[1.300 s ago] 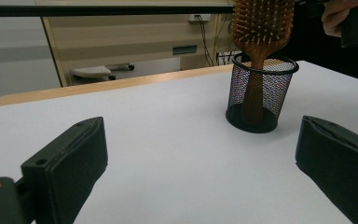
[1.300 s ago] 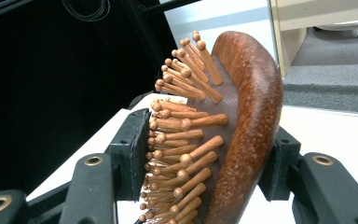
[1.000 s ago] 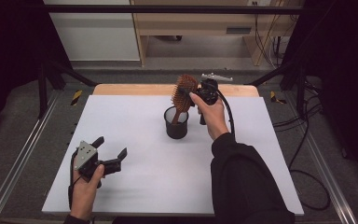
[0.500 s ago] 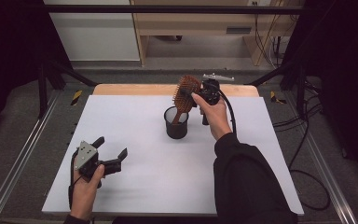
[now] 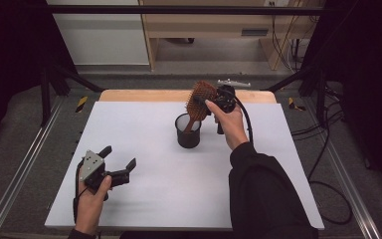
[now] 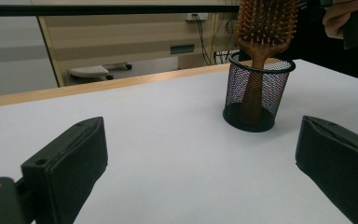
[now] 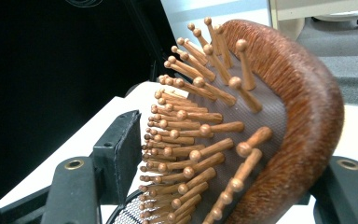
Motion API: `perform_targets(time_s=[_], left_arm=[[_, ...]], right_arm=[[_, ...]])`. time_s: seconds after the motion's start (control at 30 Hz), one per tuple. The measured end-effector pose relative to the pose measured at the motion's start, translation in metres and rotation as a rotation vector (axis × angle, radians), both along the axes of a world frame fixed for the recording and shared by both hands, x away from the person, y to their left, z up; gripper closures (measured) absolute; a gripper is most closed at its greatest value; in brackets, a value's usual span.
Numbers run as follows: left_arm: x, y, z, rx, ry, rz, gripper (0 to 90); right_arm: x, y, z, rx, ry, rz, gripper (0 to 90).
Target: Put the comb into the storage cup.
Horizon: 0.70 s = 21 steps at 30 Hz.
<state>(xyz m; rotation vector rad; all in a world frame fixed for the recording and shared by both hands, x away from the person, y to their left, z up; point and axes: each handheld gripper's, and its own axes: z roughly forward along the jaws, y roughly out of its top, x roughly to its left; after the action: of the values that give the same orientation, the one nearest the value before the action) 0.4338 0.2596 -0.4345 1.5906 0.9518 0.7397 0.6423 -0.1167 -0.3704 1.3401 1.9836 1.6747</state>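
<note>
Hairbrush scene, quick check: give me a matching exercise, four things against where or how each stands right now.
Things:
1. hairbrush
2. mesh cup
3. left gripper
4. right gripper

States:
A. open, low over bare table, nothing between its jaws
B. handle down inside the cup
C. jaws just been opening, either side of the brush head
D. stands upright on the white table

Pairs: 1-B, 2-D, 3-A, 4-C

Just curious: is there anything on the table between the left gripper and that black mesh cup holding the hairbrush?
No. In the high view, only bare white table lies between the left gripper and the mesh cup.
</note>
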Motion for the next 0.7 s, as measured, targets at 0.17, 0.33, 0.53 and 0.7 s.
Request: perform_targets(time_s=[0.17,0.33,0.53,0.7], left_arm=[[0.0000,-0.0003,-0.0001,0.002,0.001,-0.002,2.4],[0.0000,-0.0005,-0.0001,0.004,0.002,-0.003,2.4],[0.0001,-0.0006,-0.0002,0.004,0.003,-0.004,2.4],[0.0001,-0.0004,-0.0002,0.004,0.003,-0.003,2.4]], right_arm=[[-0.0009,-0.0012,-0.0014,0.002,-0.001,0.001,34.0],[-0.0011,-0.0014,-0.0015,0.000,0.001,0.005,32.8],[-0.0013,0.0010,-0.0023,-0.007,0.008,0.011,29.8],[-0.0009,0.0024,-0.0029,-0.007,0.012,0.011,28.3]])
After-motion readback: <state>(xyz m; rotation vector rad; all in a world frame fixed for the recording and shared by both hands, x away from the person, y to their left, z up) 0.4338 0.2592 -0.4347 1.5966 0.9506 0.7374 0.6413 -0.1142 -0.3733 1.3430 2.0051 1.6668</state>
